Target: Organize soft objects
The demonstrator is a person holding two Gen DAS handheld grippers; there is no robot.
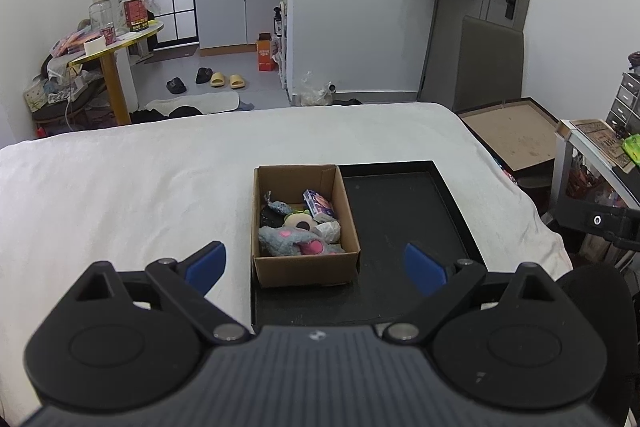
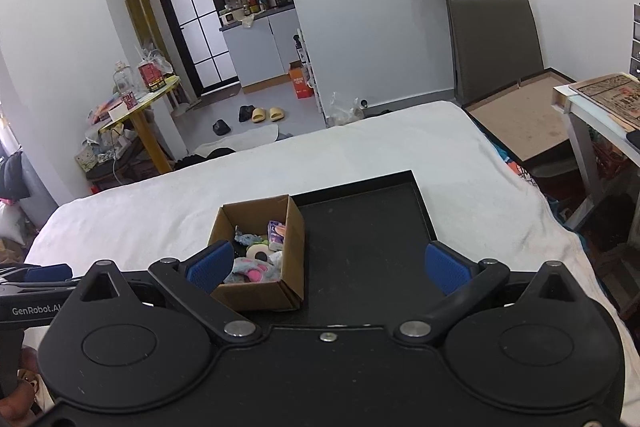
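Note:
A small brown cardboard box [image 1: 276, 269] stands at the left end of a black tray [image 1: 400, 211] on a white bed. It holds soft things: a grey and pink plush [image 1: 296, 243], a small blue-grey toy [image 1: 277, 206], a white crumpled piece [image 1: 330, 230] and a purple packet [image 1: 319, 205]. The box [image 2: 256, 293] and tray [image 2: 360, 239] also show in the right wrist view. My left gripper [image 1: 316, 267] is open and empty, hovering just before the box. My right gripper [image 2: 326, 265] is open and empty, above the tray's near edge. The left gripper's tip shows at the far left in the right wrist view [image 2: 48, 273].
The white bed cover [image 1: 120, 187] spreads left and behind the tray. A flat cardboard sheet [image 1: 516, 135] and a side table [image 1: 592, 147] stand off the bed's right edge. A round yellow table [image 1: 116, 43] with clutter stands far left, with slippers [image 1: 226, 79] on the floor.

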